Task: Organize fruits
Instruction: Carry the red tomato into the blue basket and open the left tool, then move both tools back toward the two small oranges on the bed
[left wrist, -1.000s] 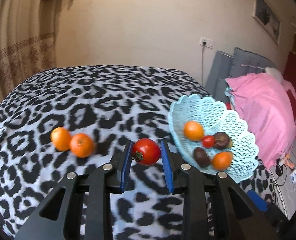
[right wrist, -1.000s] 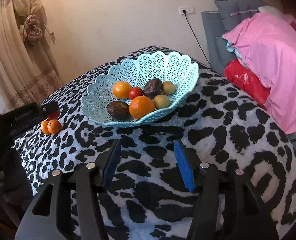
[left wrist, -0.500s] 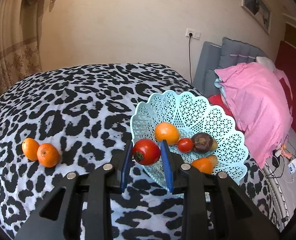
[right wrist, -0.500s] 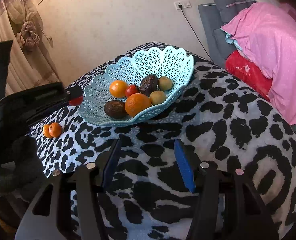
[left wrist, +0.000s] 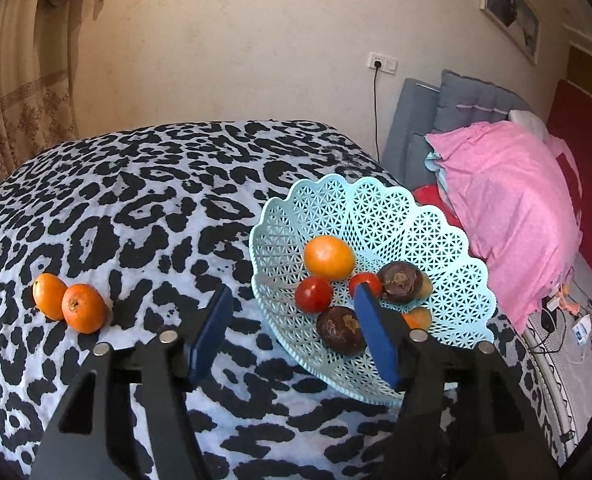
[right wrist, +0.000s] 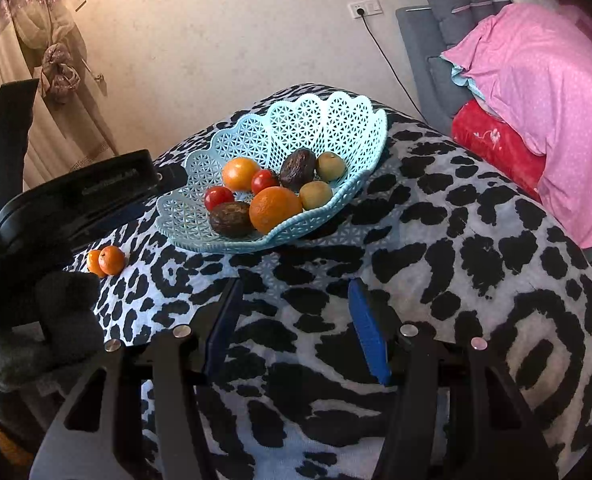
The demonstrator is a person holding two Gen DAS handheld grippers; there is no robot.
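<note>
Your left gripper [left wrist: 289,322] is opening at the basket's [left wrist: 448,236] near rim, low in the left wrist view, and nothing sits between its blue pads now. The tomato [left wrist: 314,294] lies loose in the basket at centre frame, clear of both pads. Your right gripper [right wrist: 291,322] hangs spread and empty over the spotted cloth [right wrist: 476,280], bottom centre of its view, well short of the basket.

Watch the right-hand pad of that left gripper: it stands inside the rim, just in front of the second tomato [left wrist: 366,282] and a brown fruit [left wrist: 340,330]. Pull back carelessly and you could hook the light lattice basket, tip it, and send round fruit rolling across the cloth. The loose tomato may also roll down into the pile on its own.

Two oranges [left wrist: 69,302] wait on the cloth at left of frame, touching each other. Nudge one and it could roll toward the edge.

The count, from the right wrist view: in the basket, two oranges, two tomatoes, two brown fruits, two small green ones [right wrist: 316,195]. That's eight in, two out. One basket, two grippers.
</note>
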